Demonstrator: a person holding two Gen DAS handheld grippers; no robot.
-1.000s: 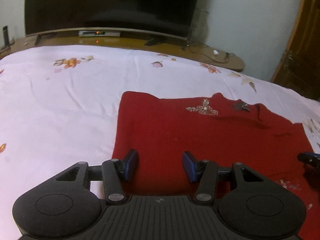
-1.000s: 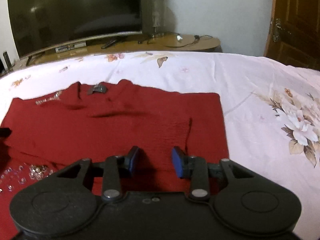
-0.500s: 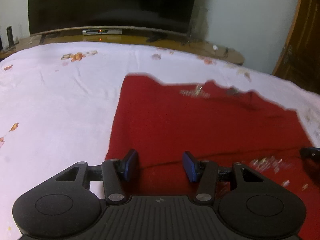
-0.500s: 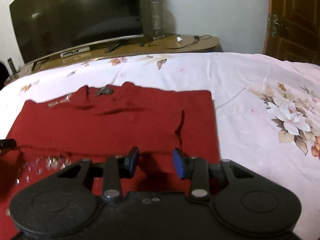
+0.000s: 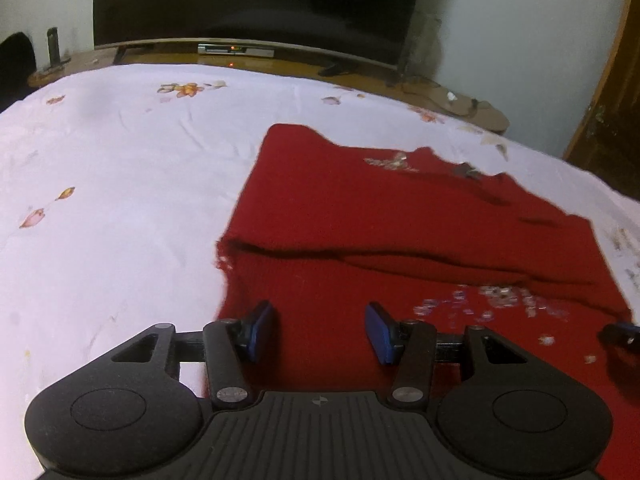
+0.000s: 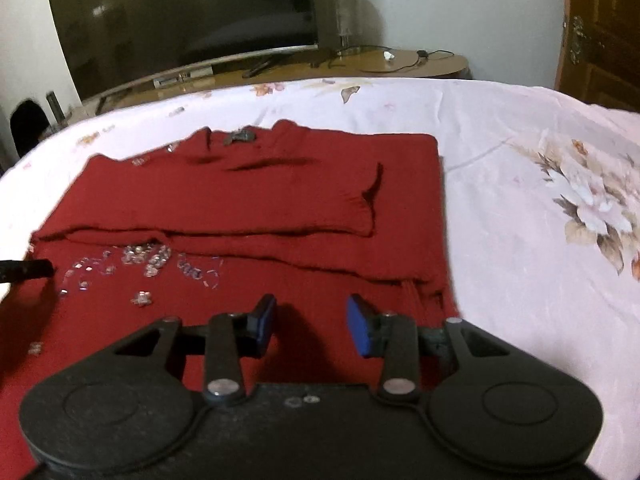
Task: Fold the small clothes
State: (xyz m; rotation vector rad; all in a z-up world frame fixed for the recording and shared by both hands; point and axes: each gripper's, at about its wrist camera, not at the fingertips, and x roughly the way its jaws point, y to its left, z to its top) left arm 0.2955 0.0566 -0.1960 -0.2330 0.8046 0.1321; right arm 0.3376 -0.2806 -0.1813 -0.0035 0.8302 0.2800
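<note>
While both grippers sit low over the near part of the red sweater (image 5: 360, 208), my left gripper (image 5: 320, 332) has its jaws spread wide with nothing between the pads; right gripper (image 6: 312, 326) same, apart and gripping nothing. Sweater lies on the floral bedsheet (image 5: 120, 184), a folded layer across its middle, sequins (image 6: 148, 258) showing nearer me. Beyond: TV (image 6: 180, 28) on a wooden stand (image 6: 400, 66).
</note>
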